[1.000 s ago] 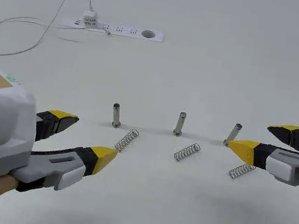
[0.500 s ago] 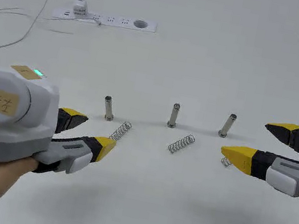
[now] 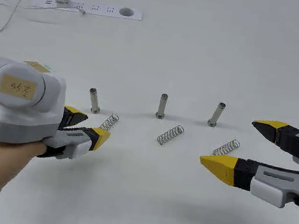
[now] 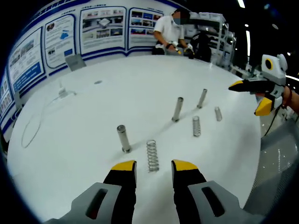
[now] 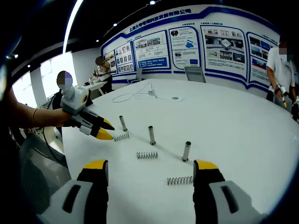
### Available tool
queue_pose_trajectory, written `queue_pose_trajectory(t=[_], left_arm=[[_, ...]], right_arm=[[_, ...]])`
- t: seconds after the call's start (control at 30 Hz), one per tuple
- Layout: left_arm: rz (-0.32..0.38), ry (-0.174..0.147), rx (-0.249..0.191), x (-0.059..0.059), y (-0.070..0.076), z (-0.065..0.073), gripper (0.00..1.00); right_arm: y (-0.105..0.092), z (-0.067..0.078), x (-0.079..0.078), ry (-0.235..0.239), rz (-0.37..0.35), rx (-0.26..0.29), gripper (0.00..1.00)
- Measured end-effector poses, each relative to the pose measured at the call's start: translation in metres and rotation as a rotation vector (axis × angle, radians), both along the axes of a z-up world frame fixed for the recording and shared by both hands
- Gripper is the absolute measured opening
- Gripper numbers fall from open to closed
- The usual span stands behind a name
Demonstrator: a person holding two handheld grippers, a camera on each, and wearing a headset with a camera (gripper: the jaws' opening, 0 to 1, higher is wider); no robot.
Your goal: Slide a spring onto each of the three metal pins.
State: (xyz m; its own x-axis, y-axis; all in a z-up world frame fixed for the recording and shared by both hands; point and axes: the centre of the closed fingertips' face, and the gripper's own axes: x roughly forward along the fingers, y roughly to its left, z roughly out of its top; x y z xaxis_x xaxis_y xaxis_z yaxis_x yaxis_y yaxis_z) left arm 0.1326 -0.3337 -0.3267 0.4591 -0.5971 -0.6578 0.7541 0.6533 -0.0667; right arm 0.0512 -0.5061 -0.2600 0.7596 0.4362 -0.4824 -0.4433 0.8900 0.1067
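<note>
Currently three pins [image 3: 162, 105] stand upright in a row on the table [image 3: 206, 52], all bare. Three springs [image 3: 170, 134] lie flat, one beside each pin. Left gripper [image 3: 94, 124] is partly spread and empty, near the left spring; right gripper [image 3: 228, 141] is spread wide and empty, above the right spring.

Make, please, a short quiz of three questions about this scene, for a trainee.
1. True or false: a spring already sits on one of the pins.
2. How many springs lie flat on the table? A) two B) three C) four
3. Fill in: the jaws of the ___ tool stand wider apart than the other's.
Key: 1 false, all three pins are bare; 2 B; 3 right: the right tool gapes wider than the left tool.
</note>
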Motion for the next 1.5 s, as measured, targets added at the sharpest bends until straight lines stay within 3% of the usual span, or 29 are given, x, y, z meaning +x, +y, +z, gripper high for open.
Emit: queue_pose_trajectory(t=[0.33, 0.5, 0.9, 1.13, 1.23, 1.5], left_arm=[[-0.024, 0.017, 0.037, 0.004, -0.004, -0.018, 0.21], [-0.021, 0.032, 0.034, 0.004, -0.004, -0.022, 0.18], [-0.038, 0.012, 0.040, 0.006, -0.005, -0.022, 0.11], [-0.067, -0.019, 0.061, 0.003, -0.005, -0.022, 0.11], [-0.064, -0.025, 0.046, 0.001, -0.004, -0.020, 0.10], [-0.025, -0.043, -0.045, -0.003, -0.004, -0.003, 0.10]], right_arm=[[-0.001, -0.006, -0.004, 0.016, -0.004, -0.014, 0.76], [-0.004, -0.007, -0.002, 0.018, -0.019, -0.007, 0.76], [-0.002, -0.007, 0.001, 0.025, -0.031, 0.010, 0.76], [0.000, -0.006, 0.004, 0.029, -0.051, 0.034, 0.74], [0.002, -0.006, 0.003, 0.035, -0.051, 0.046, 0.74], [0.008, 0.000, 0.006, 0.025, -0.060, 0.071, 0.72]])
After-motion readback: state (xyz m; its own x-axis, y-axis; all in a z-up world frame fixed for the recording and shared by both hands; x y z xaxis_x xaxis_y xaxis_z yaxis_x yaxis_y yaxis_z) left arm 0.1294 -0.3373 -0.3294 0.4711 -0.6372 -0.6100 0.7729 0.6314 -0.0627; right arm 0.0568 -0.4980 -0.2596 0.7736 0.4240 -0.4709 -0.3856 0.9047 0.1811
